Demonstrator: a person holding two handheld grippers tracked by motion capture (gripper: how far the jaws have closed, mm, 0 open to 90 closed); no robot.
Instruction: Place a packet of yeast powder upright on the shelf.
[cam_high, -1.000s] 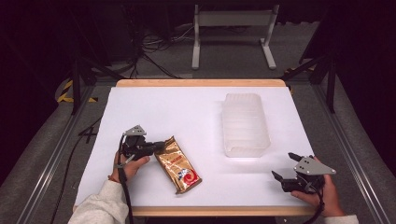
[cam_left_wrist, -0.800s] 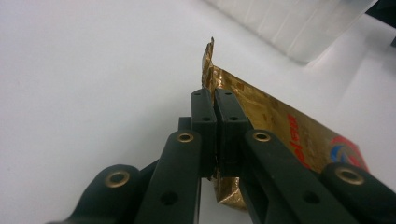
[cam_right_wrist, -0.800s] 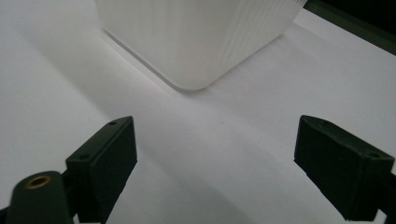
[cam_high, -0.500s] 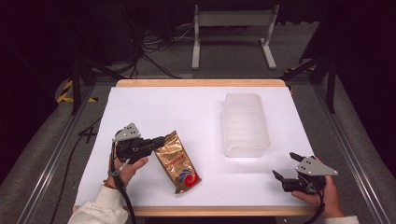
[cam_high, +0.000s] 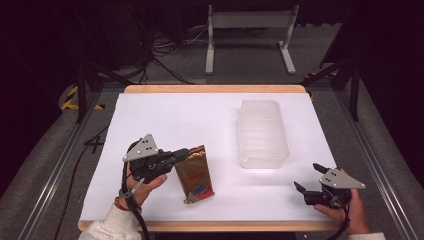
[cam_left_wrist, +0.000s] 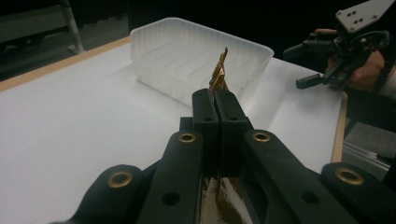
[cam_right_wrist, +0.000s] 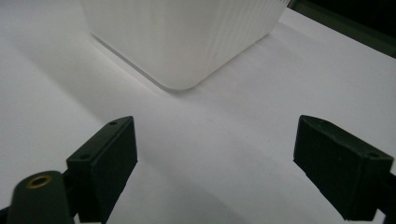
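Gripping with my left gripper (cam_high: 183, 154), I have both jaws pressed flat together on the top edge of one gold foil packet (cam_high: 195, 173), and the thin crinkled foil sticks out beyond the jaw tips in the left gripper view (cam_left_wrist: 218, 74). From above, that single packet hangs tilted from the jaws over the near left part of the white table (cam_high: 170, 117), its lower end with a red and blue label down by the surface; whether it touches there I cannot tell. My left hand (cam_high: 141, 186) wraps the gripper body from below, and one grey three-cornered plate sits on top of it. Further right stands one clear plastic tub (cam_high: 263, 133), ribbed, lying lengthwise on the far right half of the table, well apart from the packet. At the near right corner, my right gripper (cam_high: 309, 176) rests low in my right hand (cam_high: 350, 210), jaws spread wide with nothing between them; in the right gripper view its two black pads (cam_right_wrist: 109, 158) frame bare tabletop, with a rounded corner of the tub (cam_right_wrist: 182, 42) just ahead.
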